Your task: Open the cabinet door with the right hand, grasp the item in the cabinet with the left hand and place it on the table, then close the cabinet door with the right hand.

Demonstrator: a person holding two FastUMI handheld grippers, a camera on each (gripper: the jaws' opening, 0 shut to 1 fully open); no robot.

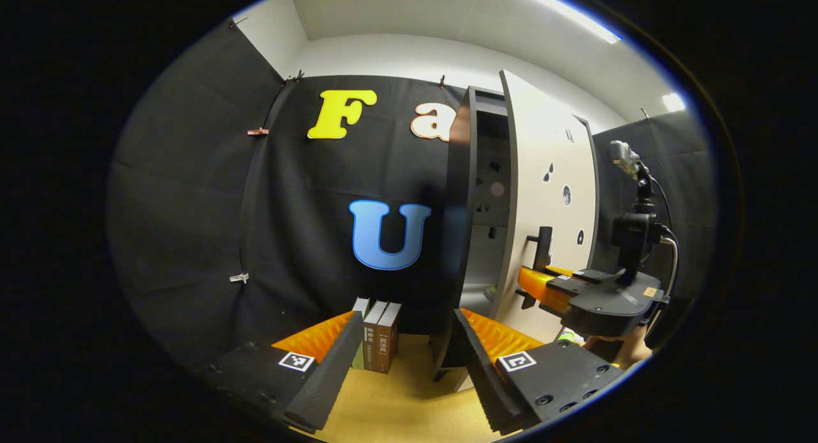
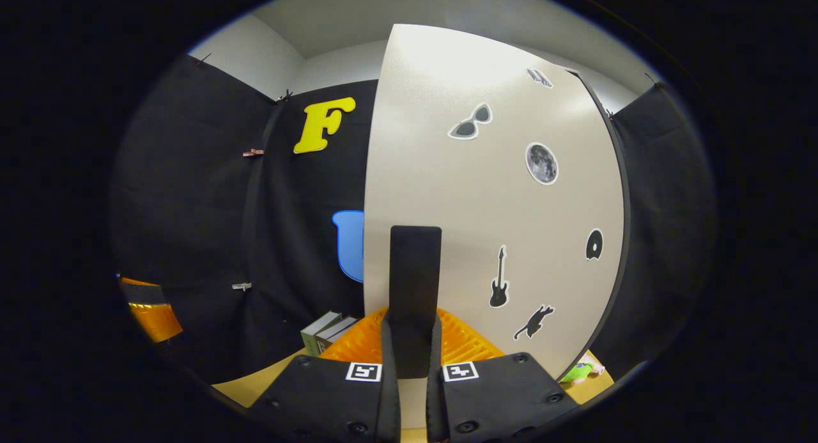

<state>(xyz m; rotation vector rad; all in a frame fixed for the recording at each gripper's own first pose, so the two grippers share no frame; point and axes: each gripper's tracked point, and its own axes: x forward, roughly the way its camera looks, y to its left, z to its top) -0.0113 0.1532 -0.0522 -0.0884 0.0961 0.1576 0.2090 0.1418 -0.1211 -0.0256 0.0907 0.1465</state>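
The tall cabinet [image 1: 459, 238] stands on the table with its pale, sticker-covered door [image 1: 543, 174] swung partly open, showing a dim interior; what sits inside I cannot make out. My right gripper [image 1: 529, 283] holds the door's black bar handle [image 1: 544, 241]. In the right gripper view the door [image 2: 486, 206] is close ahead and my right gripper [image 2: 412, 325] is shut on the handle [image 2: 415, 277]. My left gripper [image 1: 408, 316] is open and holds nothing, low over the table in front of the cabinet's left edge. Part of the left gripper [image 2: 150, 315] appears at far left.
Three books [image 1: 378, 337] stand upright on the wooden table [image 1: 409, 398] against the black cloth wall, left of the cabinet; the books [image 2: 327, 331] also show beside the door. A small green object [image 2: 578, 371] lies on the table by the door's lower right.
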